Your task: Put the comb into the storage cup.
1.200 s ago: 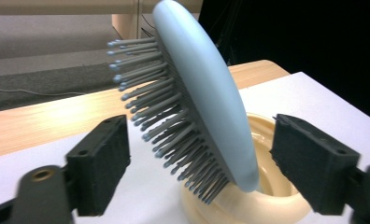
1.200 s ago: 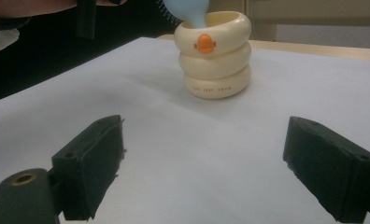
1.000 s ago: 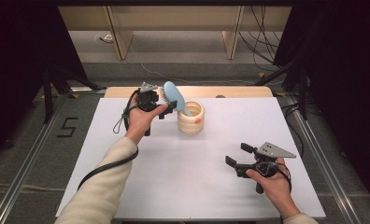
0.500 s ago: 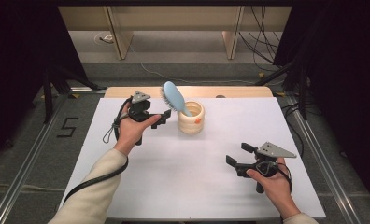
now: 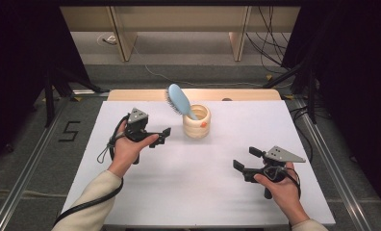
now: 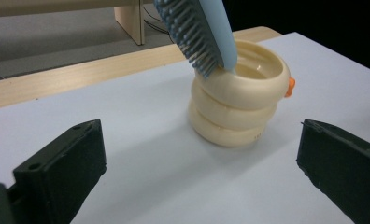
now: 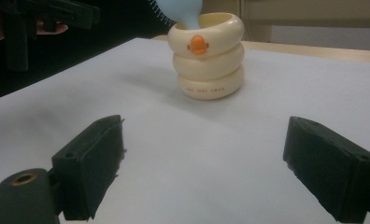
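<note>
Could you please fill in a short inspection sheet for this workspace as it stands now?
Surface: white table top, flat, on a wooden bench.
Job's things: light blue plastic hairbrush standing tilted, handle down, in the cream ringed duck-face cup.
Clutter: nothing seen.
Grippers: left tongs open, jaws just widened, nothing between them, short of the cup; right tongs open, nothing between them.
Cables: black gripper cable along the left sleeve.
Surroundings: grey floor, wooden shelving, loose wires behind.

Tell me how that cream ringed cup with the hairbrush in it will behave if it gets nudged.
The cup may tip: the blue hairbrush leans out over its rim, putting weight high and off to one side. Its glossy, rounded rings look slippery, so a claw could slide off. It stands on a flat base, so a low push would probably slide it across the white table.
</note>
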Available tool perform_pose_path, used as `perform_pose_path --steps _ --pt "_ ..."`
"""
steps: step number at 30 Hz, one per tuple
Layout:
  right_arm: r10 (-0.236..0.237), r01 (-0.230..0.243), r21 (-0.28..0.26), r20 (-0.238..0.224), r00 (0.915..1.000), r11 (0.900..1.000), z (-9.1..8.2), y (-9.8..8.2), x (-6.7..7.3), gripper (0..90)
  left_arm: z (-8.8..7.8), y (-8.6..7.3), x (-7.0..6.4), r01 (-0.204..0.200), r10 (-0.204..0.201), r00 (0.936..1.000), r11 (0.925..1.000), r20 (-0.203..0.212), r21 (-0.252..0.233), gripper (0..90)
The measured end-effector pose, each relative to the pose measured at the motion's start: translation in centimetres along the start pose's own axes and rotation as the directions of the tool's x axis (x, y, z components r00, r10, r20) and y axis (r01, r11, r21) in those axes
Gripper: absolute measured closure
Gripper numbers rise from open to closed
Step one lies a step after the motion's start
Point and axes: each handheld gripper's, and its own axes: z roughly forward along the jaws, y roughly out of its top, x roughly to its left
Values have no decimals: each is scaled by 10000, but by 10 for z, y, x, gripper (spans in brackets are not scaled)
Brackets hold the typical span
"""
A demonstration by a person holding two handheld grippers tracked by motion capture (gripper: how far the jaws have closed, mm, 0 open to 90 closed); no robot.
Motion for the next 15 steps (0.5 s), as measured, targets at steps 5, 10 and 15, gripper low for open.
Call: perform_pose_path --steps 5,10,15 --pt "-19 19 -64 16 10000 10000 -1 1 -1 132 -6 -8 0 -149 149 9999 9999 59 0 0" --pt "-40 40 -57 48 10000 10000 -2 1 -1 132 -12 -16 -2 -322 321 9994 9995 119 31 0" --pt "-68 68 -68 55 10000 10000 -2 2 -1 132 -17 -23 -4 -477 476 9987 9989 179 12 0"
